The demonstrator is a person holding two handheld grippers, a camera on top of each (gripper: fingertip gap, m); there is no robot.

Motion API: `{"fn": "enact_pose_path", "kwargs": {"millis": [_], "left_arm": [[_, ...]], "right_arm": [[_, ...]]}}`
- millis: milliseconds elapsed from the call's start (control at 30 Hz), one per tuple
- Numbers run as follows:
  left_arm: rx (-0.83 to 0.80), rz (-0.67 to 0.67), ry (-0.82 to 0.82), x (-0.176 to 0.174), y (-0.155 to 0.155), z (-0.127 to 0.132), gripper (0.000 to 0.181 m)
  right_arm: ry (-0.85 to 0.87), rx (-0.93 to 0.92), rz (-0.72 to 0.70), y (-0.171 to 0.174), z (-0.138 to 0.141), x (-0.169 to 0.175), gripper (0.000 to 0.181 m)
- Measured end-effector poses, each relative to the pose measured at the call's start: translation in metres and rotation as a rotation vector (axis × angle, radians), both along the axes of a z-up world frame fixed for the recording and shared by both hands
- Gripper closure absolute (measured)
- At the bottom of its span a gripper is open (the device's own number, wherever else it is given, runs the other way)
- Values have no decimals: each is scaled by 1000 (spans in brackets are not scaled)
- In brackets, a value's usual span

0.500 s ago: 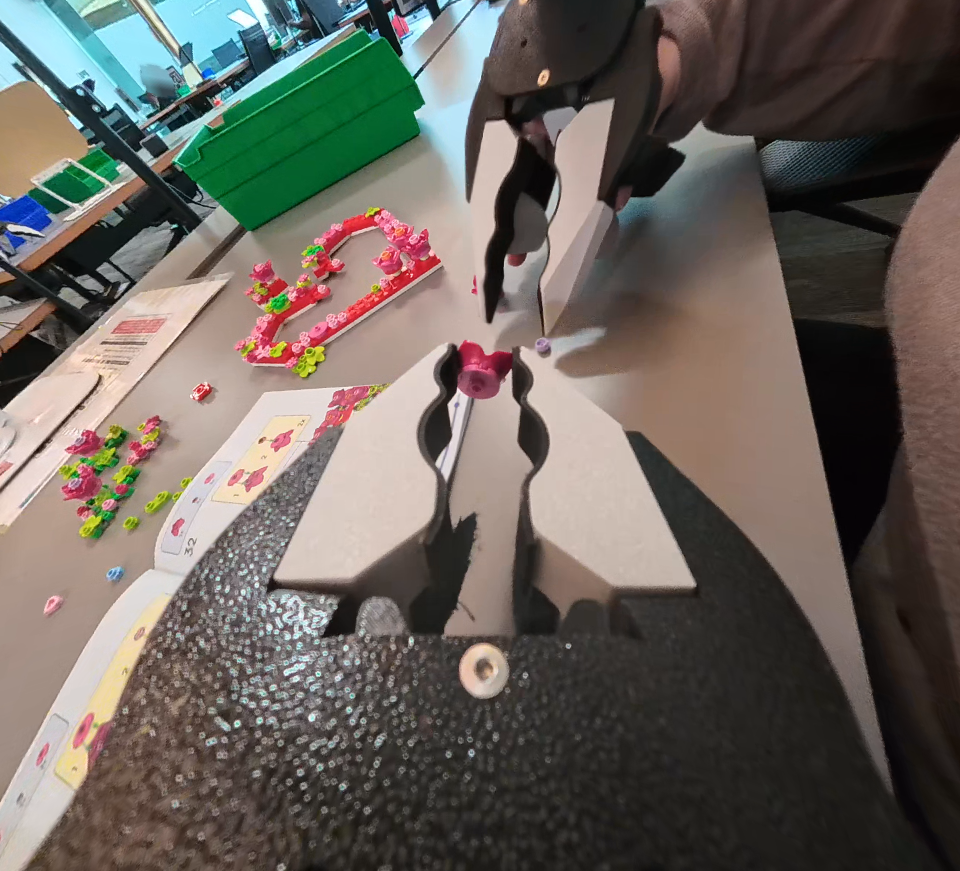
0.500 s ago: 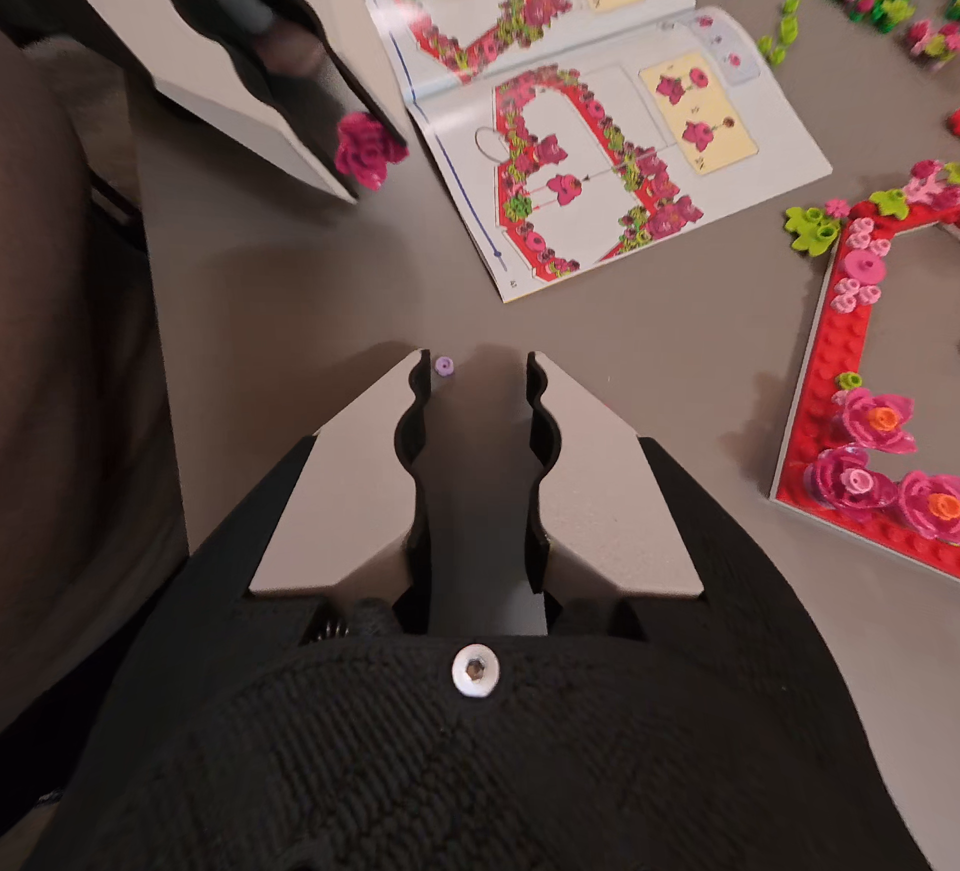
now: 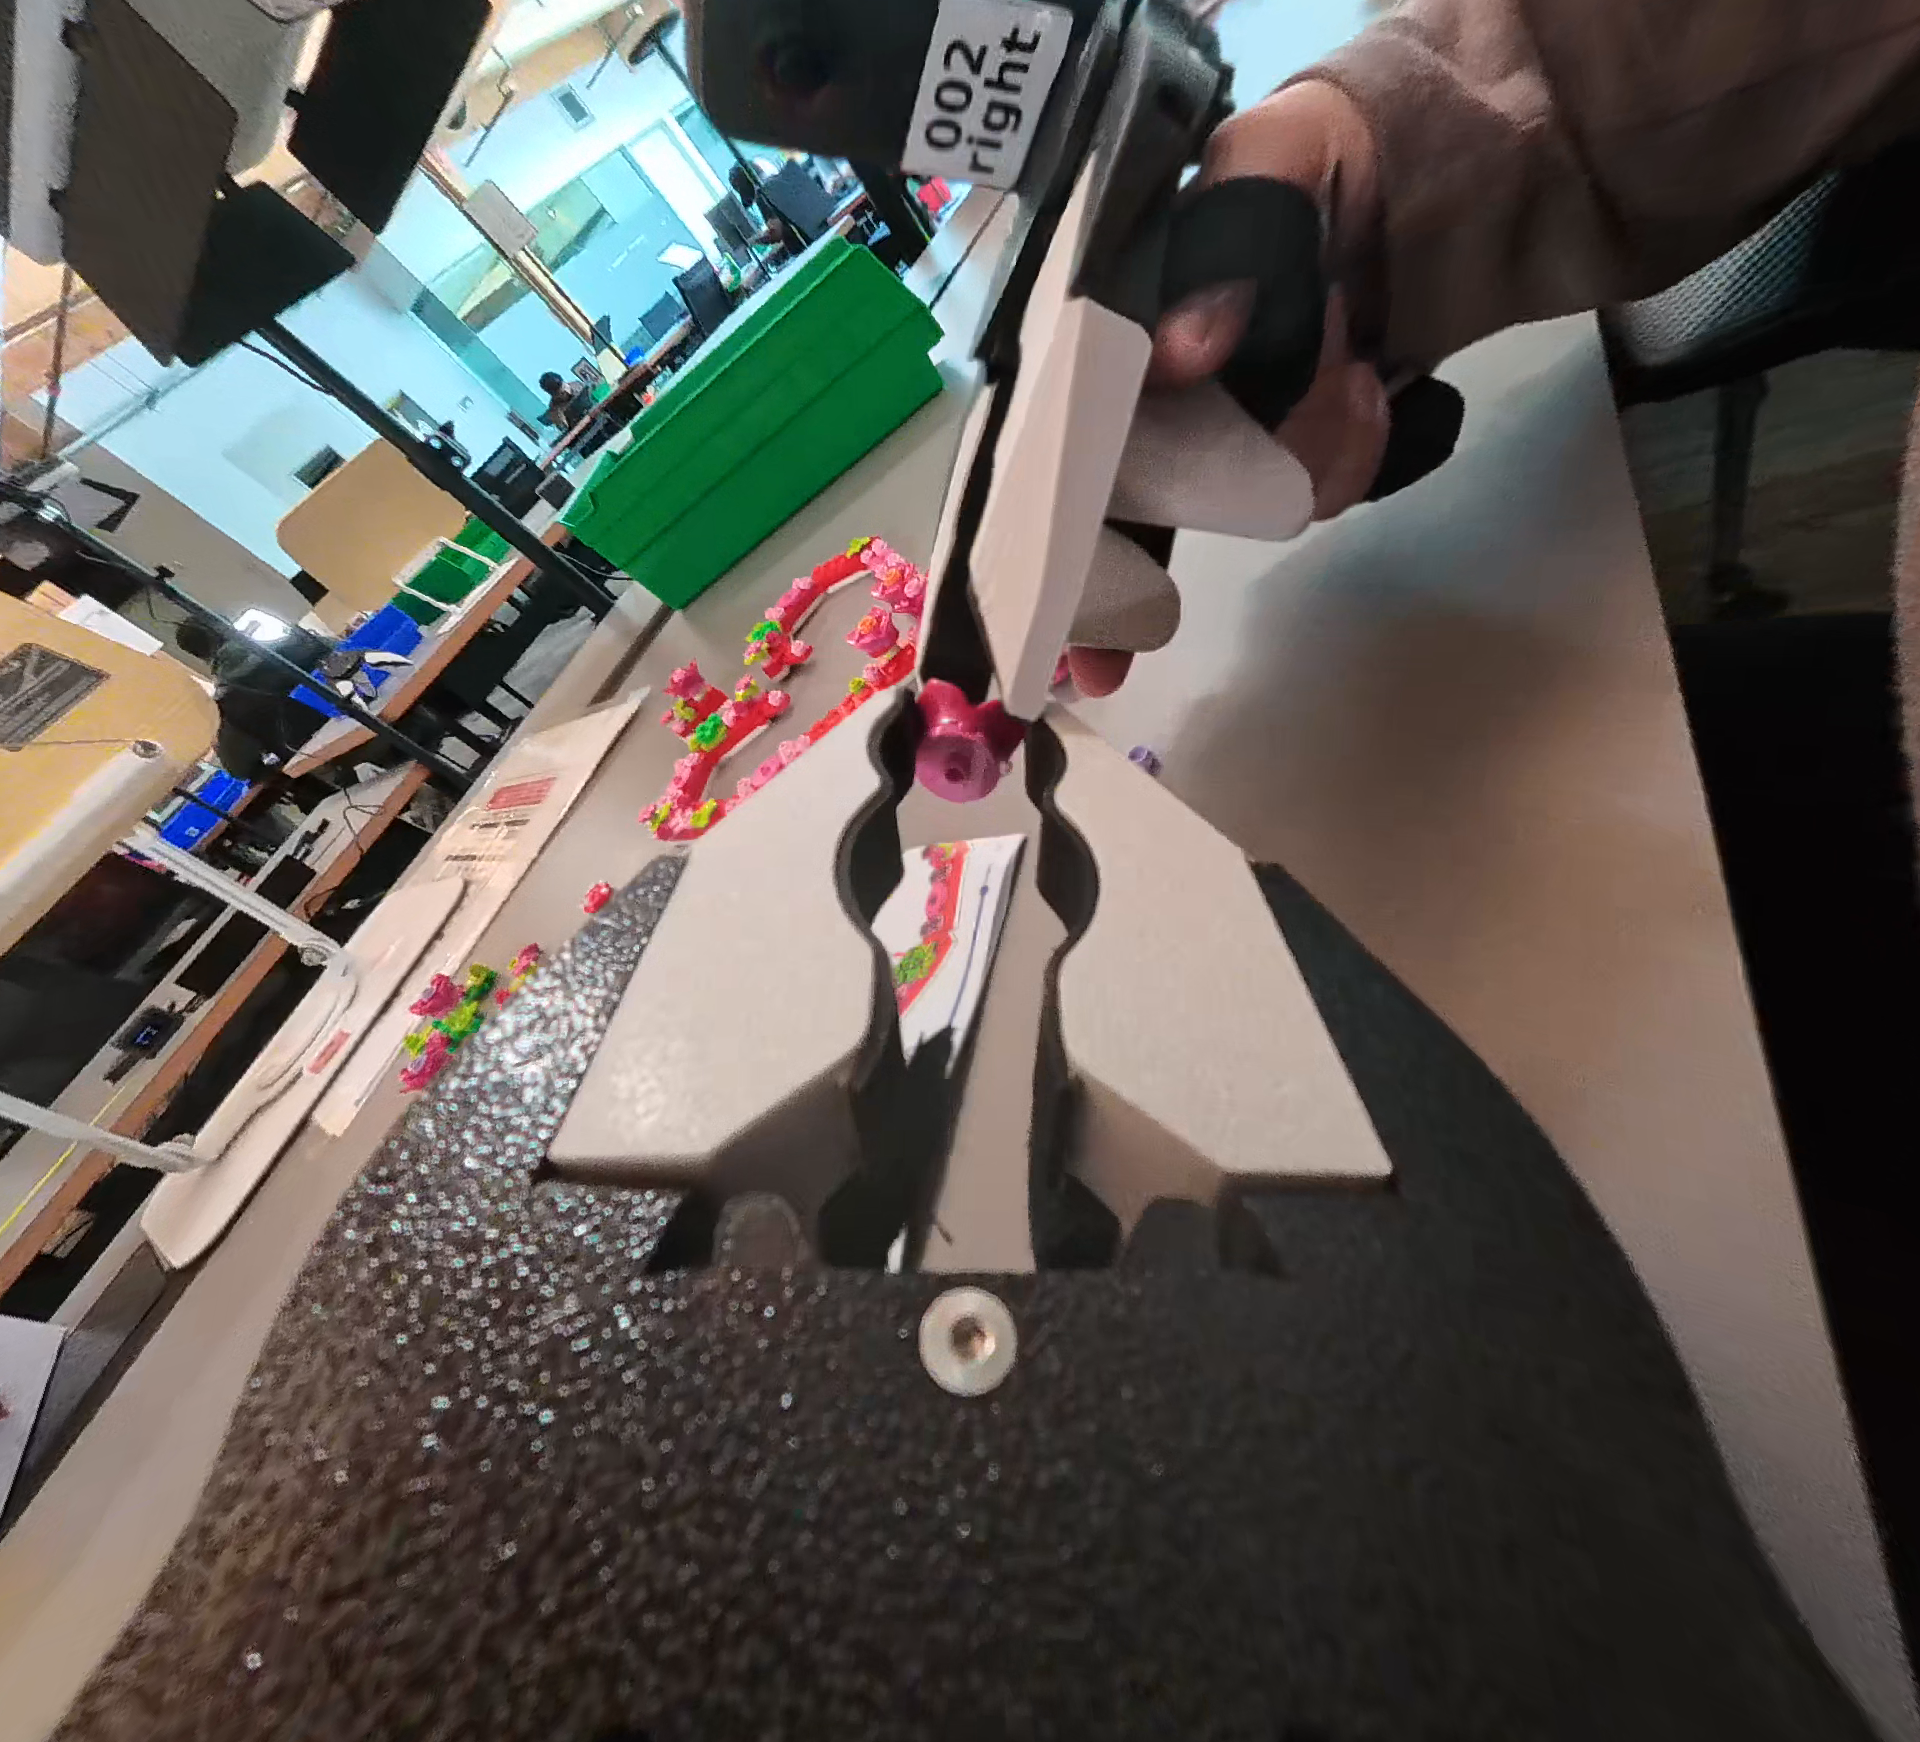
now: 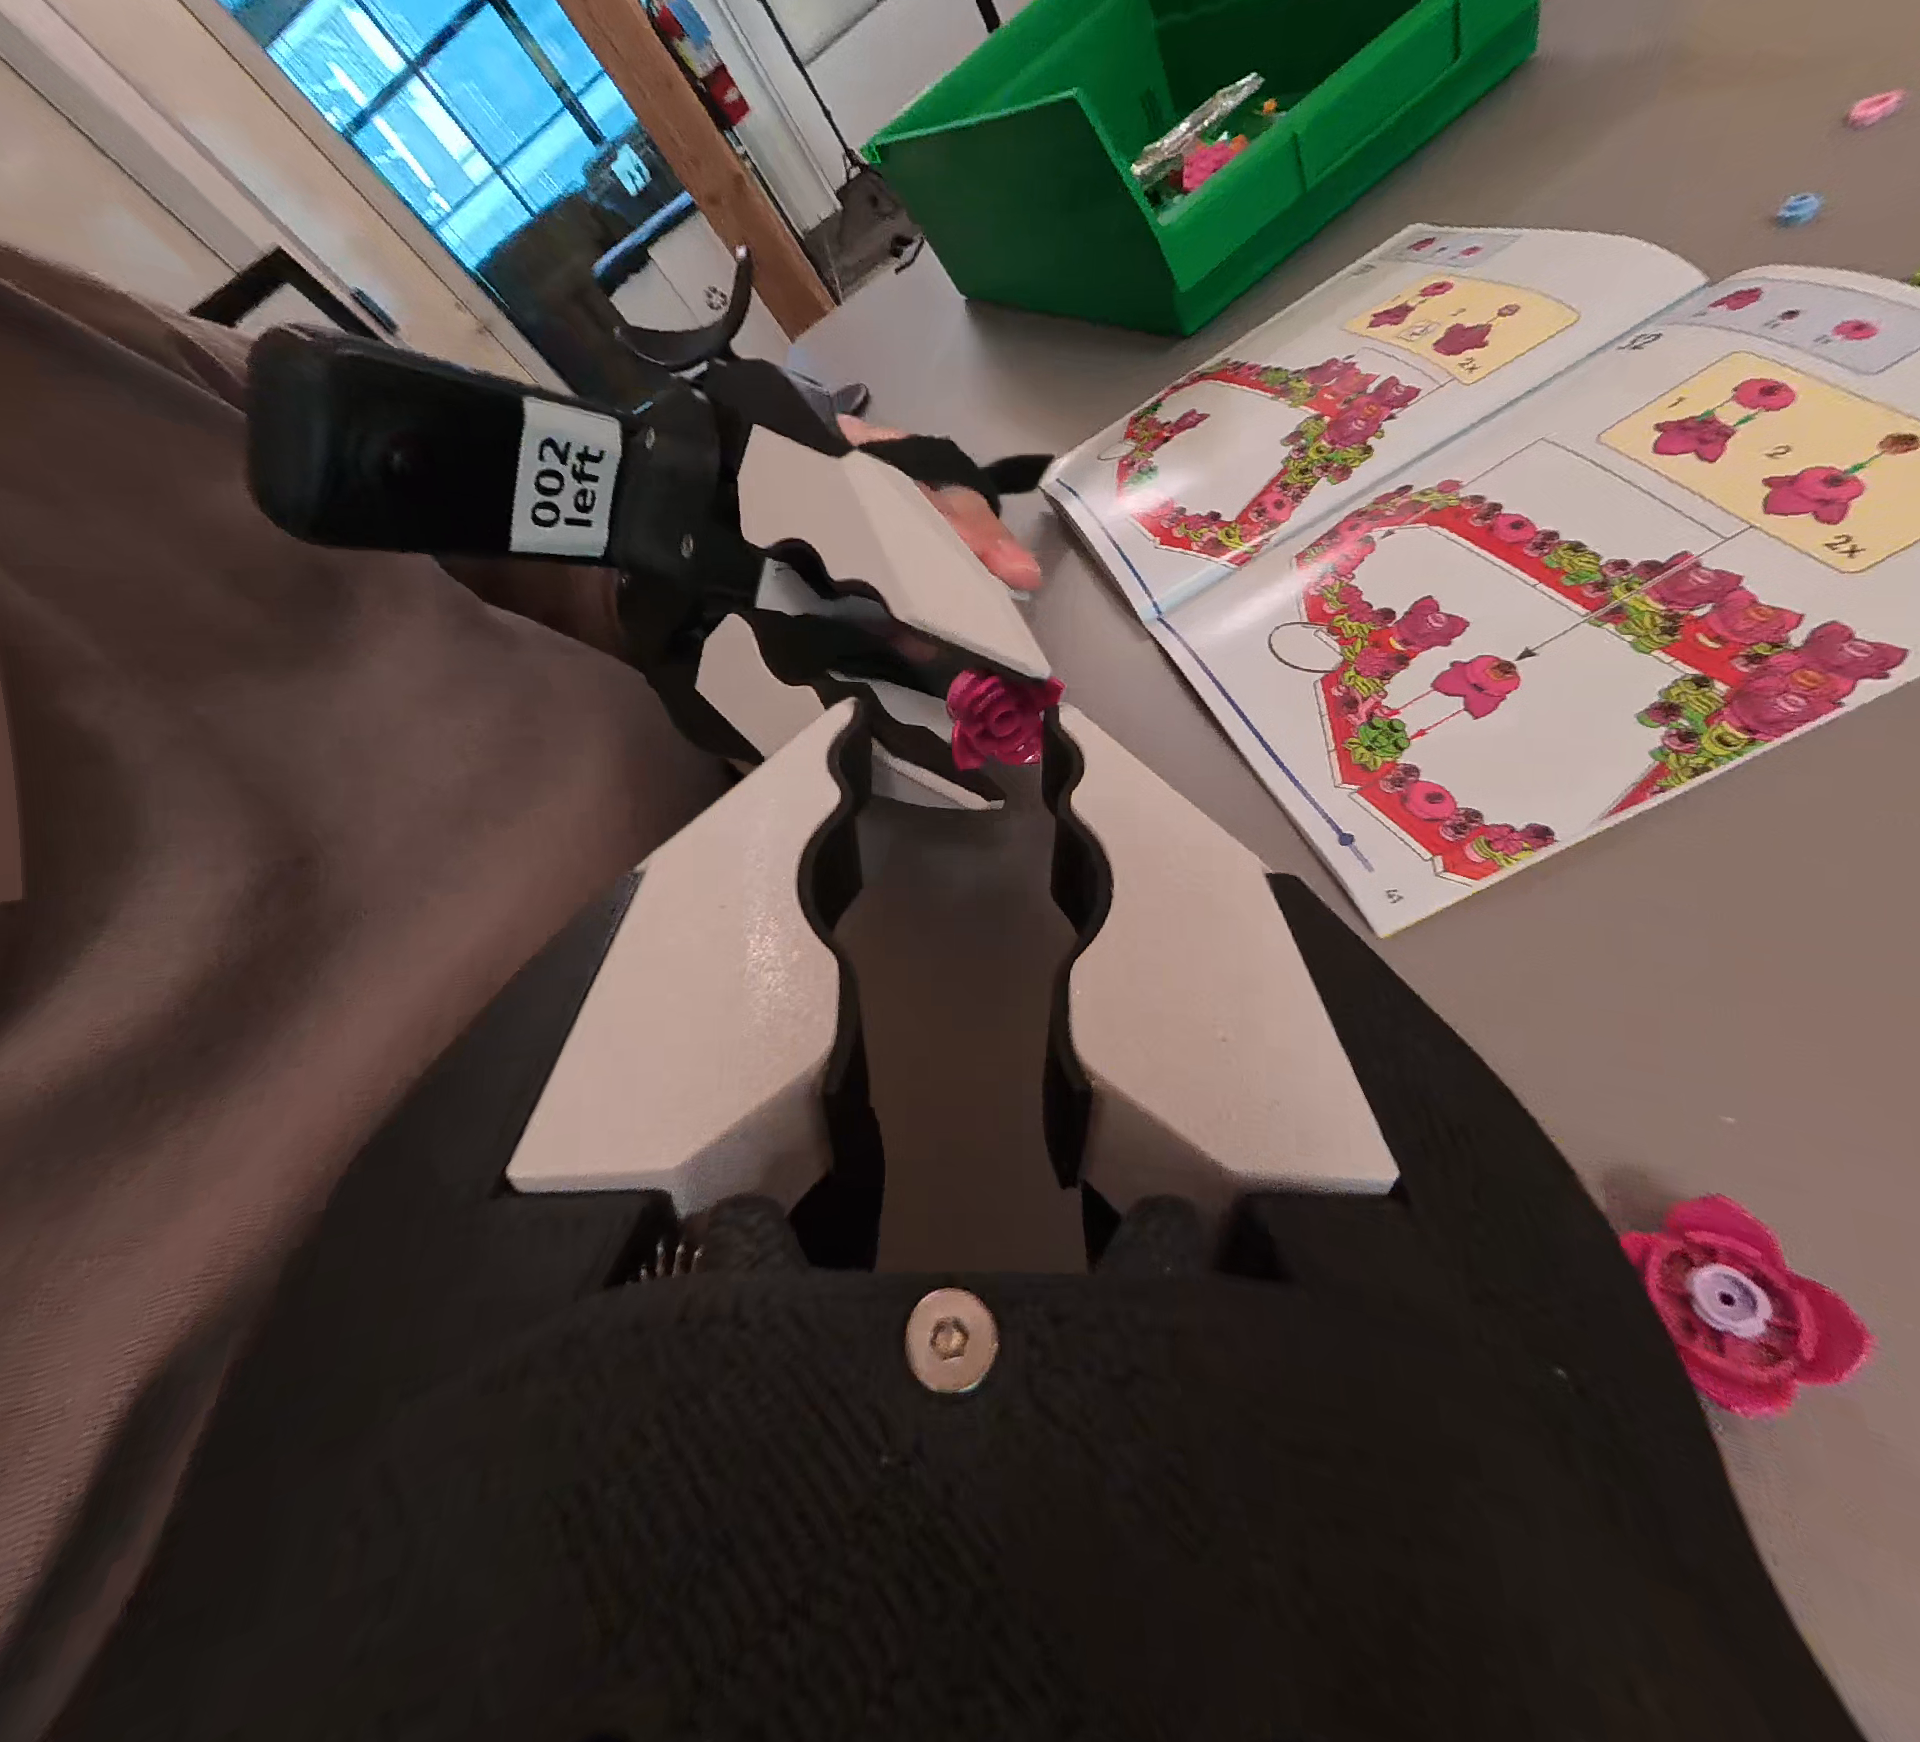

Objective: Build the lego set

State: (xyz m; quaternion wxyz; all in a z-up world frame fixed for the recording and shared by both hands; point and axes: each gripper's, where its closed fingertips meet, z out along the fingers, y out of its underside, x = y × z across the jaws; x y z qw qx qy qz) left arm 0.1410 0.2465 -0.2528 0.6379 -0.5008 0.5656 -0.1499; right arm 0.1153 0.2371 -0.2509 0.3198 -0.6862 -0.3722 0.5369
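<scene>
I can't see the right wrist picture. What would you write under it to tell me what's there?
The left gripper holds a magenta lego flower at the tips of the open right gripper. Behind lie an open instruction booklet and a green bin on the grey table.

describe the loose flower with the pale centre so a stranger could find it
Start at the open instruction booklet on the grey table. Nearer, beside the right gripper's black body, lies a magenta flower. Only it has a lilac round stud in its centre and lies flat on the table.
</scene>
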Motion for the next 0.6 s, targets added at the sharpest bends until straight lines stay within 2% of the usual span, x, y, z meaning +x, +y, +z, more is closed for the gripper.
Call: {"fn": "enact_pose_path", "kwargs": {"millis": [167,200,333,400,433,500,600], "left_arm": [[24,-31,-16,4,-6,10,163],[9,-40,-27,6,-7,12,163],[-69,-78,-74,12,-13,18,162],[-152,-106,-124,15,-17,20,155],[-198,-114,-129,16,-18,19,145],[-265,-108,-126,16,-16,15,128],[-314,-75,-126,13,-7,11,121]], "right_arm": [[39,-39,3,-1,9,5,159],[33,-25,-1,0,9,6,164],[-10,42,2,-3,13,11,165],[-51,95,10,-5,14,16,165],[-75,126,6,-4,15,20,165],[-167,204,-32,4,13,36,165],[-517,390,-89,23,-14,77,165]]}}
